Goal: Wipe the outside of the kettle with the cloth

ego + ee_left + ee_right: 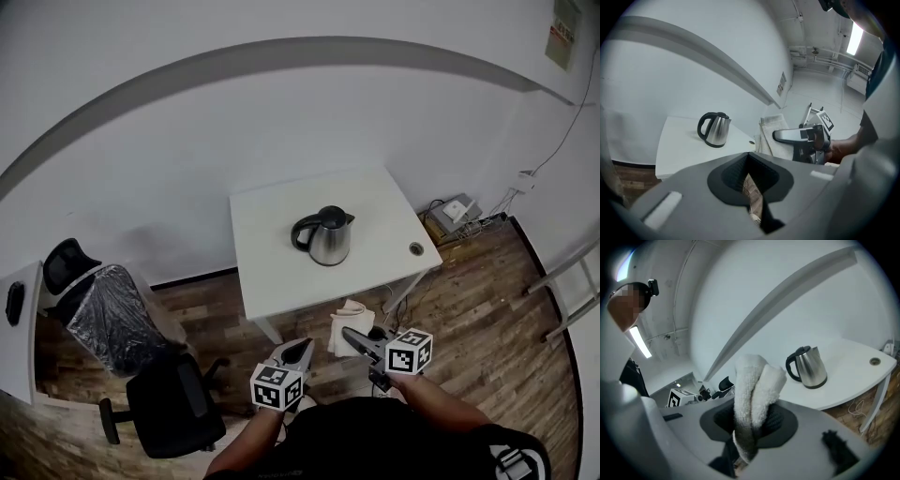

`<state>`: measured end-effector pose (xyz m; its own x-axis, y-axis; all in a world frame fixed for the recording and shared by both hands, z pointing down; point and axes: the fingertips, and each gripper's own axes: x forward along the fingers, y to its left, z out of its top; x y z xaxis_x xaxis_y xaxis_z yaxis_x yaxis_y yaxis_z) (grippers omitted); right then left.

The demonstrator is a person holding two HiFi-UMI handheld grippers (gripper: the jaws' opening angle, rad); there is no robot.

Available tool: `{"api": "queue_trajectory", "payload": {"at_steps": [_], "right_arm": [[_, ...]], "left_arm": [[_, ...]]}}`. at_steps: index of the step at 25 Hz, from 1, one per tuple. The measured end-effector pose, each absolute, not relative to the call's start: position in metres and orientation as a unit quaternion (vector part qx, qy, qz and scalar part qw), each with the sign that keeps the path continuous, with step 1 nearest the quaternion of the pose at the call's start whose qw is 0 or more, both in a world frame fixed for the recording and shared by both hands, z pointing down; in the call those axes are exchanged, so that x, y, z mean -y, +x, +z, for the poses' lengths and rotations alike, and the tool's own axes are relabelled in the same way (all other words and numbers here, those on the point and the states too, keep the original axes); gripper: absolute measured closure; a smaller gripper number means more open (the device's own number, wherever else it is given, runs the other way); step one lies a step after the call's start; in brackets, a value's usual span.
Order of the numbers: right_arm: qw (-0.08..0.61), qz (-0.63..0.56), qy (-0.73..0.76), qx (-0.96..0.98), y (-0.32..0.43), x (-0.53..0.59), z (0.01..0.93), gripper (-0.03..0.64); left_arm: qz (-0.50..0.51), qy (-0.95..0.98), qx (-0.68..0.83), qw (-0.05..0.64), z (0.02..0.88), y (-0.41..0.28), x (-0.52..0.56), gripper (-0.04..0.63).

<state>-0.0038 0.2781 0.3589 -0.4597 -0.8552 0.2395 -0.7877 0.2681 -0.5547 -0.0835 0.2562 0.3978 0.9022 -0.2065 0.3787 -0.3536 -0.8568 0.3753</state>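
Note:
A steel kettle [325,236] with a black handle and lid stands upright in the middle of a white table [281,286]. I stand back from the table's near edge, both grippers held low in front of me. My right gripper [346,332] is shut on a folded white cloth [347,319], which bulges up between the jaws in the right gripper view [754,390]. My left gripper [307,346] is beside it, shut with nothing in it. The kettle [715,130] shows far off in the left gripper view, and likewise the kettle [808,366] in the right gripper view.
A black office chair [173,403] and a plastic-wrapped chair [108,314] stand at the left, by another white desk [19,328]. A cable hole [416,248] is at the table's right corner. Boxes and cables [455,214] lie on the wooden floor; a ladder [572,281] leans at right.

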Motion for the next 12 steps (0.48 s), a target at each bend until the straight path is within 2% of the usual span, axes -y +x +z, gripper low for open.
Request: {"api": "queue_trajectory", "payload": {"at_steps": [3, 7, 12], "right_arm": [[0.018, -0.296, -0.528, -0.796, 0.033, -0.301, 0.358, 0.519], [0.004, -0.283, -0.532, -0.798, 0.09, -0.317, 0.36, 0.52], [0.001, -0.284, -0.53, -0.799, 0.131, -0.337, 0.367, 0.52]], "left_arm": [[0.155, 0.946, 0.171, 0.229, 0.395, -0.057, -0.276, 0.589], [0.134, 0.947, 0.195, 0.216, 0.38, -0.01, -0.29, 0.589], [0.151, 0.931, 0.211, 0.255, 0.391, 0.01, -0.316, 0.589]]}}
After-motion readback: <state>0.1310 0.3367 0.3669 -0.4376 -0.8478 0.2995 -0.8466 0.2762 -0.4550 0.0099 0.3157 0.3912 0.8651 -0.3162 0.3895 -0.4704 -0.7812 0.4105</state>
